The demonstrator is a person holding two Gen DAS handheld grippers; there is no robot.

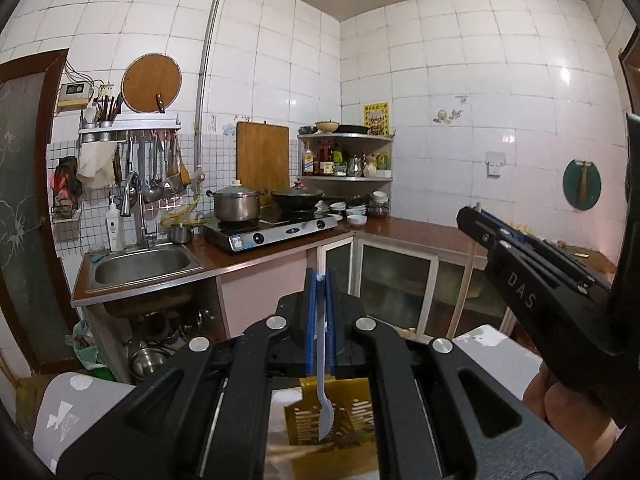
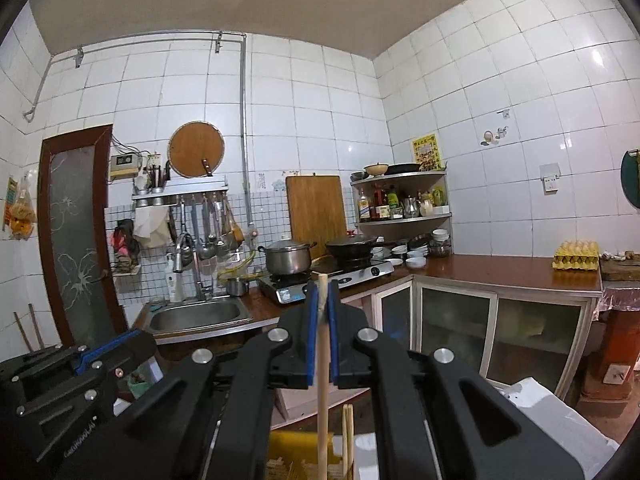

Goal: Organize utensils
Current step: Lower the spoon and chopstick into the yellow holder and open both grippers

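Hanging handle-up from the left gripper (image 1: 321, 280), a white plastic spoon (image 1: 323, 408) is pinched between the blue pads, jaws nearly closed on its stem; its bowl dangles just above a yellow slotted basket (image 1: 352, 412).

Landmark: that basket, low in both views.
- Far left of it and beyond: steel sink (image 1: 142, 266), basin looks bare; stacked metal bowls (image 1: 146, 360) on the shelf under it.
- Above the sink: wall rack with two metal cups (image 1: 97, 125) holding chopsticks and utensils; ladles hang below.
- Beyond the basket: gas stove (image 1: 272, 230) carrying a lidded steel pot (image 1: 236, 202) and a lidded black wok (image 1: 298, 198).
- Beyond and right: corner shelf (image 1: 346, 156) with bottles; white bowls on the counter under it.

Right wrist view: right gripper (image 2: 323, 306) clamps a pale wooden chopstick (image 2: 322, 380) upright, jaws narrow on it, lower end reaching down to the basket (image 2: 300, 448). Two more chopsticks (image 2: 348, 436) stand just right of it, at the basket. Far right: yellow egg tray (image 2: 576, 256), filled, on the counter.
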